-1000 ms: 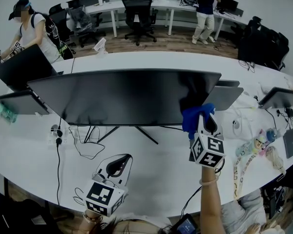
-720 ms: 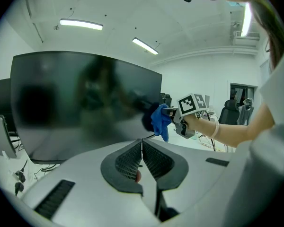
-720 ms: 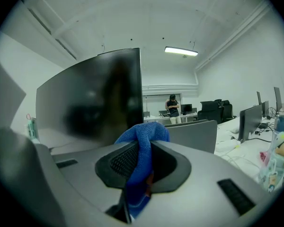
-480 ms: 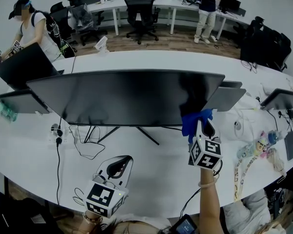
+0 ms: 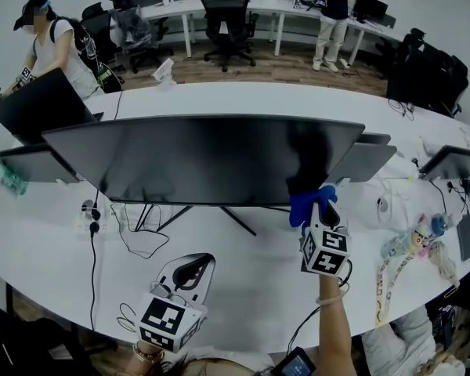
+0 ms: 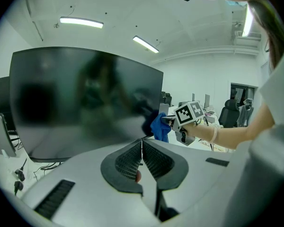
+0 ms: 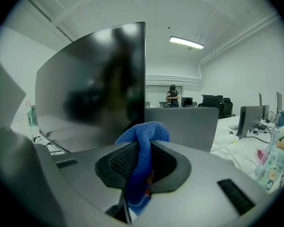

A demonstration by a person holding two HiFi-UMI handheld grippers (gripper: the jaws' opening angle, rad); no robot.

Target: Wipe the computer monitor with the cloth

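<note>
A wide black monitor (image 5: 196, 157) stands on the white table (image 5: 266, 280), screen toward me. My right gripper (image 5: 319, 204) is shut on a blue cloth (image 5: 307, 202), which hangs at the screen's lower right corner. In the right gripper view the cloth (image 7: 141, 155) bulges out between the jaws, close to the monitor (image 7: 94, 89) edge. My left gripper (image 5: 189, 266) hovers low over the table in front of the stand, shut with nothing in it. From the left gripper view the monitor (image 6: 85, 98) fills the left, and the cloth (image 6: 159, 126) shows at its right corner.
Cables and a power strip (image 5: 92, 212) lie under the monitor's left half. Other screens (image 5: 368, 159) stand to the right, with lanyards and small items (image 5: 415, 245) beyond. A laptop (image 5: 39, 104) and a person (image 5: 55, 45) are at the far left.
My right gripper with the cloth has slid down the screen's right side toward its bottom corner. The left gripper has stayed put.
</note>
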